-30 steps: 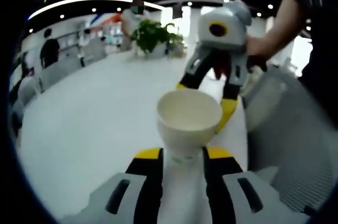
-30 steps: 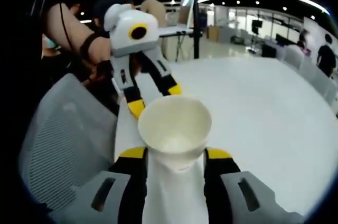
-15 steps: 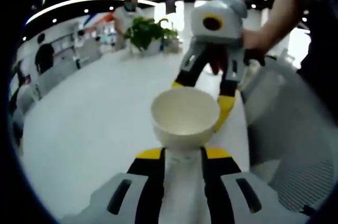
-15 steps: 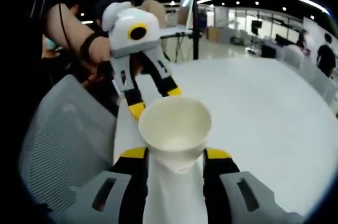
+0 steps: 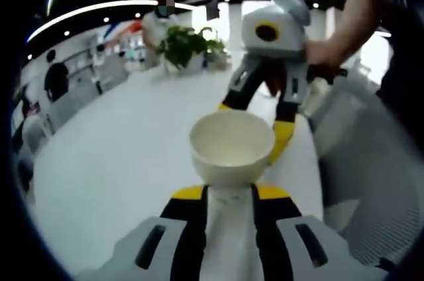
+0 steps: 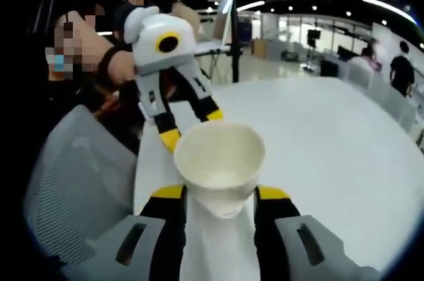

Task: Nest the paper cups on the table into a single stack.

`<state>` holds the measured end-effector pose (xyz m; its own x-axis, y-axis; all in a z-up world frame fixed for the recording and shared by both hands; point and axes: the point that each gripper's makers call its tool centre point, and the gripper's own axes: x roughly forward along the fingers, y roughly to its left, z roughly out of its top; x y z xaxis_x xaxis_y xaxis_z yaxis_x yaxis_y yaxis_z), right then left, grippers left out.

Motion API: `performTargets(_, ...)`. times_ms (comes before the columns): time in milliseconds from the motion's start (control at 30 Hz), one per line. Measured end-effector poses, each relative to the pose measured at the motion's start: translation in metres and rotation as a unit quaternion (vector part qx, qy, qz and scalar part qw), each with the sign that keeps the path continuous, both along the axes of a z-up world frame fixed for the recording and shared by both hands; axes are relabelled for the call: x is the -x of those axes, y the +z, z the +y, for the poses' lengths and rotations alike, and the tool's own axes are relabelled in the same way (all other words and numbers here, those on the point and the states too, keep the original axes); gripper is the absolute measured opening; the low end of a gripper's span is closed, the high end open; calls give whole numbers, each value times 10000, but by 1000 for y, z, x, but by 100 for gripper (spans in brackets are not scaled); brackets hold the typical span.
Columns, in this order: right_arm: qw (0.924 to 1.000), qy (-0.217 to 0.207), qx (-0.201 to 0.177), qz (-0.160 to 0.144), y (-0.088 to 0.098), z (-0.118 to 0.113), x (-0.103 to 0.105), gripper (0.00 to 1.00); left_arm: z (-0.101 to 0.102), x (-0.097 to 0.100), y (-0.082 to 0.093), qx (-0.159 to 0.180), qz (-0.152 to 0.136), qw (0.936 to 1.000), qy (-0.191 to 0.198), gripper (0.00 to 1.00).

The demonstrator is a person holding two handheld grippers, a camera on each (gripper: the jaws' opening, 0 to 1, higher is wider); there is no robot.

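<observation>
A white paper cup point(image 5: 232, 148) stands mouth up over the white table point(image 5: 112, 155). I cannot tell whether it is one cup or a nested pair. My left gripper point(image 5: 229, 192) is shut on its lower wall, yellow tips on either side. The right gripper point(image 5: 254, 122) reaches in from the far side, held by a hand, with its yellow tips flanking the cup behind the rim. In the right gripper view the same cup point(image 6: 218, 158) sits between my right gripper point(image 6: 220, 192), shut on its lower part. Opposite it the left gripper point(image 6: 191, 127) comes down from the upper left.
A grey mesh chair point(image 5: 371, 181) point(image 6: 73, 188) stands against the table's edge beside the cup. A potted plant point(image 5: 189, 42) sits at the table's far side. A screen on a stand point(image 6: 228, 22) and several people are farther back.
The left gripper view now looks more down into the cup's mouth than a second ago. Both grippers keep their hold, with only small shifts of the hands.
</observation>
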<state>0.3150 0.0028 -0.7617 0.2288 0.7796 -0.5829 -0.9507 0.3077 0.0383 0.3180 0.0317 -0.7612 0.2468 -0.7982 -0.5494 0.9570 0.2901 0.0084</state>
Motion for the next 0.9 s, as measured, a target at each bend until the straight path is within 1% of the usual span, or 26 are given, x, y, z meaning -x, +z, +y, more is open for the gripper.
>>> performTargets(200,9999,-46,-14,-89,4,-2,-15,36,-3,-15,4,-48,-46,10000,-18,24)
performTargets(333,9998,-100,-50,-170,10,-4,-30,36,-5,-29,10,-65,-131,9999,-48,24)
performTargets(567,9996,-126,-26,-249,10,-7,-54,36,-9,-52,8,-120,-124,9998,-18,24)
performTargets(767,9996,-135,-48,-237,8,-9,-72,36,-10,-70,6,-128,-113,9998,50,24)
performTargets(900,9996,-70,-21,-274,7,-8,-83,36,-10,-81,4,-132,-83,9998,99,24)
